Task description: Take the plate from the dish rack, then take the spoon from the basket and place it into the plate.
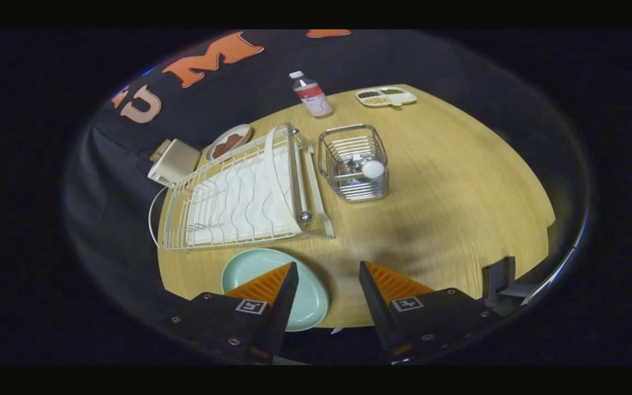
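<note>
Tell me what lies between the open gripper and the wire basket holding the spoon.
In the gripper view, bare wooden tabletop lies between the gripper and wire basket; pale green plate sits under one finger.

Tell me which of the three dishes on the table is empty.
The pale green plate lying by the open gripper, under its left finger. The small dish behind the dish rack and the divided tray hold food.

the gripper [327,274] hangs above the table, tilted down and looking forward over it. its two fingers are spread wide apart with a clear gap between them, and nothing is held or pressed by either. the left finger's tip [288,274] overlaps the plate [250,266] in view; whether it touches cannot be told. the right finger's tip [368,272] sits over bare tabletop, touching nothing.
</note>
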Demonstrator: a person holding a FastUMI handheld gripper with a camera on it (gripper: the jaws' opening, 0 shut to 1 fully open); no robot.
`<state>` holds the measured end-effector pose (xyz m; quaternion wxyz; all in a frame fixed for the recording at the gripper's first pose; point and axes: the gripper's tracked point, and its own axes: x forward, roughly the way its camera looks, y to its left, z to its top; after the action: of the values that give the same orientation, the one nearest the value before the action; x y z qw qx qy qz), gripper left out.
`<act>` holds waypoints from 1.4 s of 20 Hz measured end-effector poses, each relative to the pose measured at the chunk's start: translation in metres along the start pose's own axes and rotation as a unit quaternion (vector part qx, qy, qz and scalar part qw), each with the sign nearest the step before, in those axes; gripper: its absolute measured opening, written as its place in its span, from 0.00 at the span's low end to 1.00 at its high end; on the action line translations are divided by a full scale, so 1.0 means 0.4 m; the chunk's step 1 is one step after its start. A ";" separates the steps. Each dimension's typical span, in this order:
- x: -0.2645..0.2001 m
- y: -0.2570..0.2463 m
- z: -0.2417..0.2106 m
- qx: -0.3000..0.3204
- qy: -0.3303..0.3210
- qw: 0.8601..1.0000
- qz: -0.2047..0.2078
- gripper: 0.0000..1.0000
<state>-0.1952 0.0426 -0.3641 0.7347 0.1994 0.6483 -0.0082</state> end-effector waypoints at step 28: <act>0.000 -0.035 0.255 -0.135 -0.247 0.959 -0.036 0.12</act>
<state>-0.1021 -0.0014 -0.3601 0.8912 0.0665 0.4486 0.0035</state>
